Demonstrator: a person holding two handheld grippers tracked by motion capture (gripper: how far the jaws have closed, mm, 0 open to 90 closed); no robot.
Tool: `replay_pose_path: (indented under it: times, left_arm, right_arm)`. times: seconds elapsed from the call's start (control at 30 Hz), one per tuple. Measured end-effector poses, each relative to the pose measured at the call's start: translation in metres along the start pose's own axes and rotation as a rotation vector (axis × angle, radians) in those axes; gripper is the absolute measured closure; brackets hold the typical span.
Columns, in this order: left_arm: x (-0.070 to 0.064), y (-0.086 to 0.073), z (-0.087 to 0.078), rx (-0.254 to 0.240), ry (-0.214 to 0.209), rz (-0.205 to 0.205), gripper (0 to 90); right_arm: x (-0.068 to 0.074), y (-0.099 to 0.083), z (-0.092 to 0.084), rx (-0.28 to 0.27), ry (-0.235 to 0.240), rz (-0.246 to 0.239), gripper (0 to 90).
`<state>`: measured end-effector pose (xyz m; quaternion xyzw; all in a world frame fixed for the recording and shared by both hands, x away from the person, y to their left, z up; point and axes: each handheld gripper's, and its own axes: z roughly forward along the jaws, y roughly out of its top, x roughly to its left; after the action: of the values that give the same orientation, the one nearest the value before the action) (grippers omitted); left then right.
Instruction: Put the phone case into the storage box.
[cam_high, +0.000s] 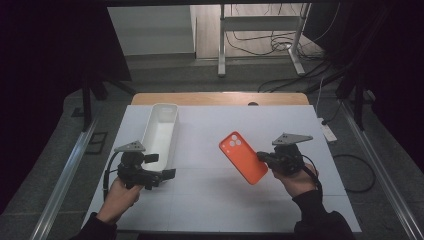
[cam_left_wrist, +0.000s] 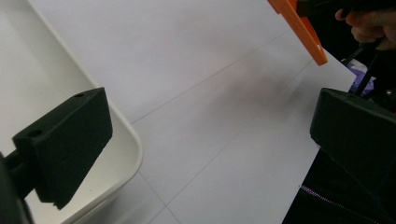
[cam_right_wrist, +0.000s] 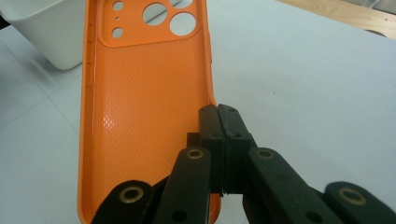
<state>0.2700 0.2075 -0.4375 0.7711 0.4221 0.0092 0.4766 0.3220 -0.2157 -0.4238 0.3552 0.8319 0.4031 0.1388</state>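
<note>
An orange phone case (cam_high: 243, 157) is pinched by one side wall in the right claw (cam_right_wrist: 218, 122) and held above the white worktop (cam_high: 210, 200). The left claw (cam_high: 167, 174) is spread and empty beside the white tray (cam_high: 161, 131). With so narrow a purchase, the case may be pivoted or dropped.

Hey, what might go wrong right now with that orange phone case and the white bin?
The right gripper pinches the phone case only by one side wall, so it may twist or slip out above the table. The white bin sits beside the open left gripper, whose fingers hang over its rim and may nudge it.
</note>
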Motion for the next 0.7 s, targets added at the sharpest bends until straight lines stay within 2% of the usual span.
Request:
replay_pose_path:
  times: [0.2,0.7]
  left_arm:
    - [-0.002,0.007,0.012,0.004,-0.041,-0.006,0.0]
    - [-0.006,0.02,0.033,0.003,-0.109,-0.02,0.0]
  right_arm:
    - [0.006,0.001,0.002,-0.003,0.003,-0.011,88.7]
    - [0.017,0.005,0.006,-0.016,0.01,-0.028,88.7]
